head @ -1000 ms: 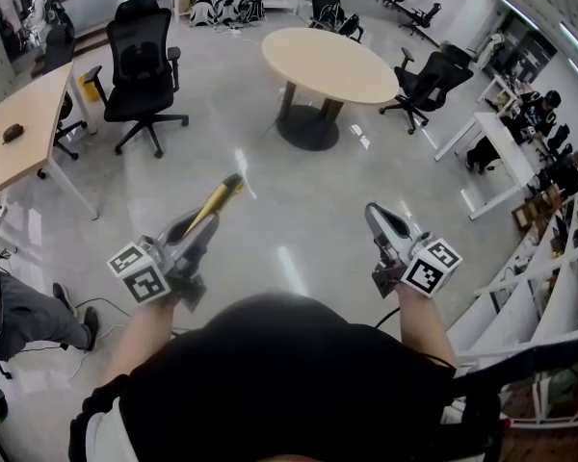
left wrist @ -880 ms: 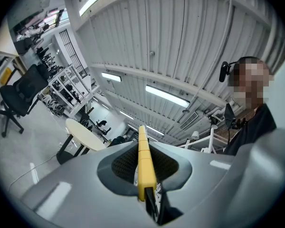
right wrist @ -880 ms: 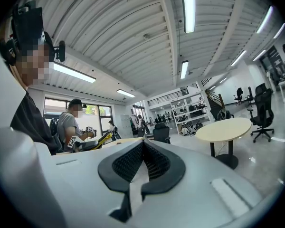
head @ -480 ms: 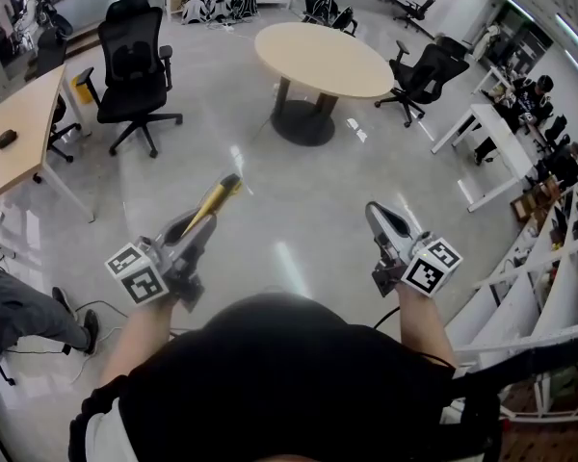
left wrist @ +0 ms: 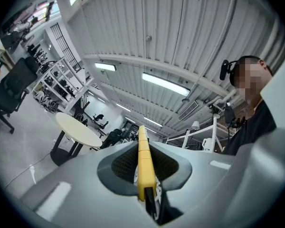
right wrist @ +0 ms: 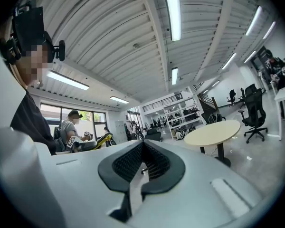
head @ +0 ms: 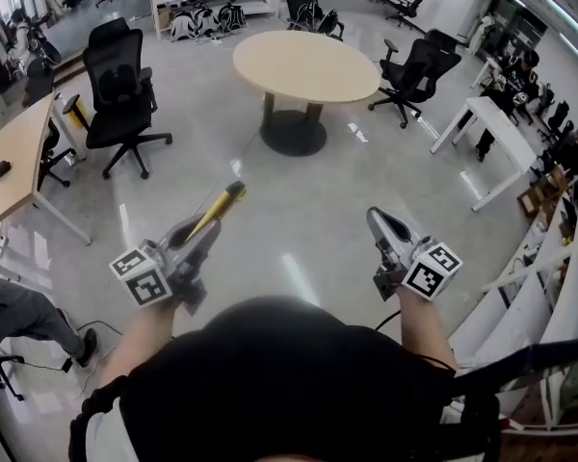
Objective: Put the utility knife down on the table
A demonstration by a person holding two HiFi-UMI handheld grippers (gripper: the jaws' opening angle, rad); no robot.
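A: Now, left gripper (head: 204,231) status?
B: Sitting at 8 o'clock in head view, clamped narrow on utility knife (head: 217,210). Yellow body pinched between jaws, poking out toward 1 o'clock, over floor (head: 299,200).
A: Knife versus round table (head: 303,65)?
B: Well apart. Table up at 12 o'clock, knife in the air, not touching it.
A: Right gripper (head: 380,221)?
B: At 4 o'clock, jaws closed together, nothing between them, pointing toward 11 o'clock.
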